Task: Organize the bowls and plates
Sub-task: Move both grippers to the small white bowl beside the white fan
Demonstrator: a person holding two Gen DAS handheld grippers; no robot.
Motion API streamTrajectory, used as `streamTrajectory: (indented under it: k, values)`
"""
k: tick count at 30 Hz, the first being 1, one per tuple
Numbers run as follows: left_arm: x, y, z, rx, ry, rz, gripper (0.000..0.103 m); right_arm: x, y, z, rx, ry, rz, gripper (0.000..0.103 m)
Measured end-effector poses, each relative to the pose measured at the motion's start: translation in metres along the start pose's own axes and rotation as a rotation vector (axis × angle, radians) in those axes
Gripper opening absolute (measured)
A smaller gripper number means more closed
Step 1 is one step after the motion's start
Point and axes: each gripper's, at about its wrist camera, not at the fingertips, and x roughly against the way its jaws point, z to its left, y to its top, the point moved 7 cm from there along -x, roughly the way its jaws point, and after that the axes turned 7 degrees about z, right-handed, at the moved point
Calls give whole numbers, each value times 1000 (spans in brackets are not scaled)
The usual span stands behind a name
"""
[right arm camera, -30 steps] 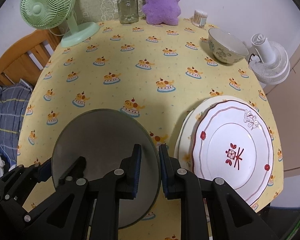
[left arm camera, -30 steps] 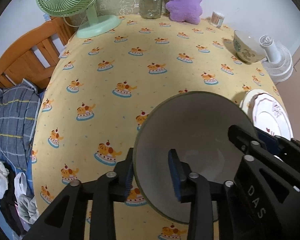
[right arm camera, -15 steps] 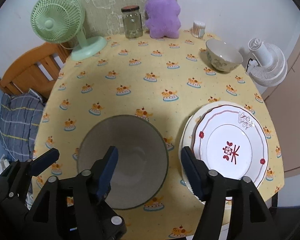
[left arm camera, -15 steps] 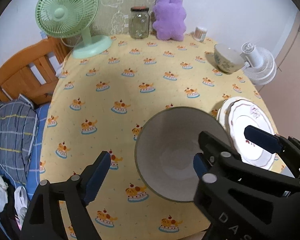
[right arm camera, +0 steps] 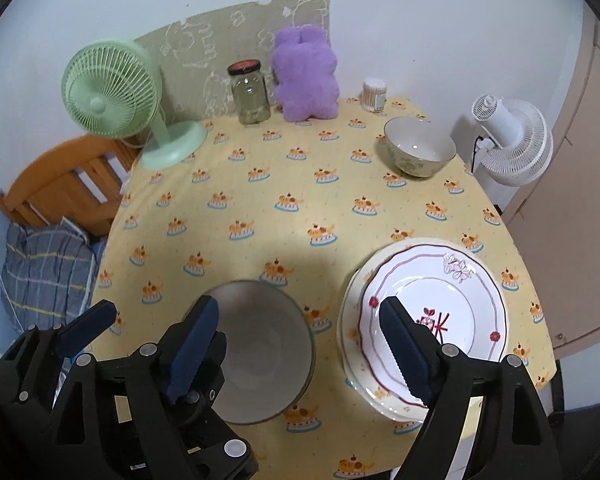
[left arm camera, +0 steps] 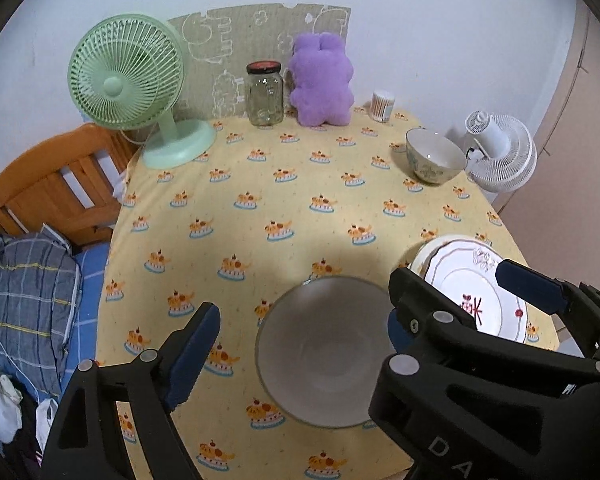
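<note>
The grey bowl sits upright on the yellow tablecloth, near the front edge of the table, with nothing in it. Both tongs hang above it with nothing between their fingers. The left gripper stands wide apart, one finger left of the bowl and the other over its right rim in the picture, not touching it. The right gripper has just been opening and its jaws are also apart, free of the rim.

Just to the right of the bowl lie the plates: a white one with a red rim line and a red mark in the middle, resting on a cream one beneath. The stack reaches almost to the table's right edge. At the far right stands a patterned bowl, upright and seemingly empty, well apart from the grey one.

Along the back, by the wall, are a green fan, a glass jar with a dark lid, a purple plush toy and a small tub of cotton swabs. A white fan stands beyond the right edge, and a wooden bed frame with a checked blanket lies to the left.

The middle of the cloth, between the grey bowl and the patterned one, is open.
</note>
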Motion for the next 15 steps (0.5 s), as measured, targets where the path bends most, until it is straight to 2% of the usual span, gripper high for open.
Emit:
streamTrajectory:
  k: [8,15]
  values:
    - [-4,30,-23,18,45,-14,87,-1,30,-24,27,3,-25,85]
    - [-17,65,-52,49,70,-26,87,-7,70,-64,41,-5,-37,85]
